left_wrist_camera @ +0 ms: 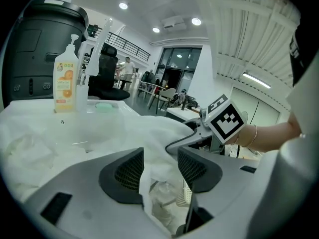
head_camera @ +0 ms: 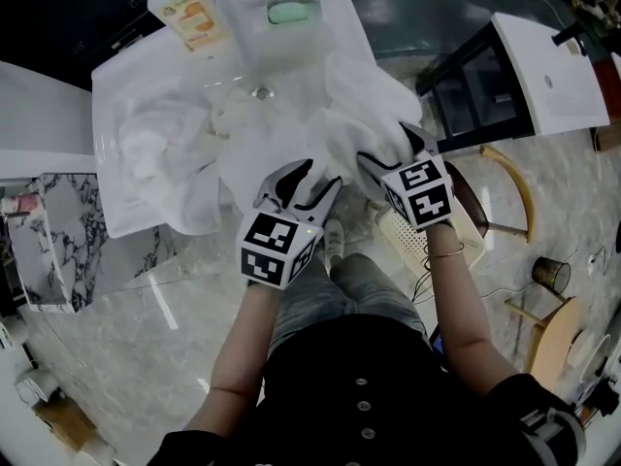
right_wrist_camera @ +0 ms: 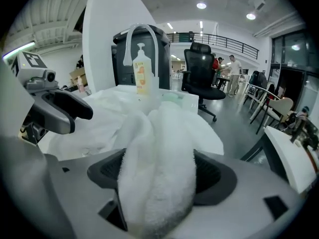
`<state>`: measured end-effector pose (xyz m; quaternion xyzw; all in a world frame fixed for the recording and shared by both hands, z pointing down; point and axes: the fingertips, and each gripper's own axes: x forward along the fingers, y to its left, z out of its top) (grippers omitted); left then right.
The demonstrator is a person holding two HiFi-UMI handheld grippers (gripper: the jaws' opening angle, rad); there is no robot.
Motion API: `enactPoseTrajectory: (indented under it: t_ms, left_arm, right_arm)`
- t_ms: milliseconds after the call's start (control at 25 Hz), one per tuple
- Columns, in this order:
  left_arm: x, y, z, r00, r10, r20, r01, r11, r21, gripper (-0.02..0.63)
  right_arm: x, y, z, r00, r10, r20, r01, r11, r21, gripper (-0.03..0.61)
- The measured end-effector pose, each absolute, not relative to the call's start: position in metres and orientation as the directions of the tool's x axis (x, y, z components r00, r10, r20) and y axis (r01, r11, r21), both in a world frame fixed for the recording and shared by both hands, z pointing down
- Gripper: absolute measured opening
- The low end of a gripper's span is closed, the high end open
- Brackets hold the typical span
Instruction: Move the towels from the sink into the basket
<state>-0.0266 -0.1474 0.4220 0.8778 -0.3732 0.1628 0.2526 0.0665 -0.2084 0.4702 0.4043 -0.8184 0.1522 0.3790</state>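
At sink, towel, left tool, right tool

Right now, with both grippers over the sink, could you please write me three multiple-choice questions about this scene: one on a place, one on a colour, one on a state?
1. Where does the pump bottle stand?
A. on the back rim of the sink
B. in the basket
C. on the floor

2. What colour is the soap bar?
A. red
B. pale green
C. black

3. What is the right gripper doing?
A. open, empty
B. shut on the bottle
C. shut on a white towel

Answers: 1 A, its base rests on the white rim; 2 B, it shows mint green in the head view; 3 C, thick towel fills the gap between its jaws.
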Motion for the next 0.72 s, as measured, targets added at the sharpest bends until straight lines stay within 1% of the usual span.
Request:
enactPoseTrajectory:
  t_ms: [120,200,280,360,400,520,720]
  left_arm:
    - [-0.026,-0.147,0.423,0.667,-0.57,0.48,-0.738,-0.596,0.317,0.192]
    - [-0.025,-0.146,0.423,0.666,-0.571,0.48,-0.738,-0.597,0.314,0.192]
    - [-0.026,-0.146,0.423,0.666,-0.571,0.48,-0.738,-0.596,0.315,0.192]
    - [-0.027,-0.146,0.423,0.668,-0.57,0.479,-0.737,-0.596,0.318,0.192]
    - [-0.026,-0.145,0.423,0.67,-0.568,0.478,-0.735,-0.599,0.319,0.192]
    - [-0.025,-0.141,0.42,0.68,-0.56,0.473,-0.725,-0.61,0.321,0.192]
    - [-0.021,-0.133,0.413,0.71,-0.538,0.454,-0.695,-0.638,0.331,0.192]
  right_arm:
    - [0.065,-0.21,0.472,-0.389,-0.555,0.735,-0.774,0.63,0.066,0.372]
    - [0.065,-0.208,0.47,-0.388,-0.566,0.728,-0.775,0.627,0.075,0.326]
    - [0.064,-0.205,0.468,-0.391,-0.577,0.717,-0.78,0.621,0.075,0.238]
    - [0.06,-0.201,0.467,-0.402,-0.581,0.708,-0.786,0.615,0.058,0.136]
    - [0.059,-0.199,0.467,-0.406,-0.582,0.704,-0.79,0.611,0.049,0.119]
    - [0.058,-0.193,0.461,-0.413,-0.594,0.69,-0.803,0.594,0.032,0.096]
    - [0.062,-0.181,0.434,-0.42,-0.644,0.639,-0.833,0.553,0.009,0.087]
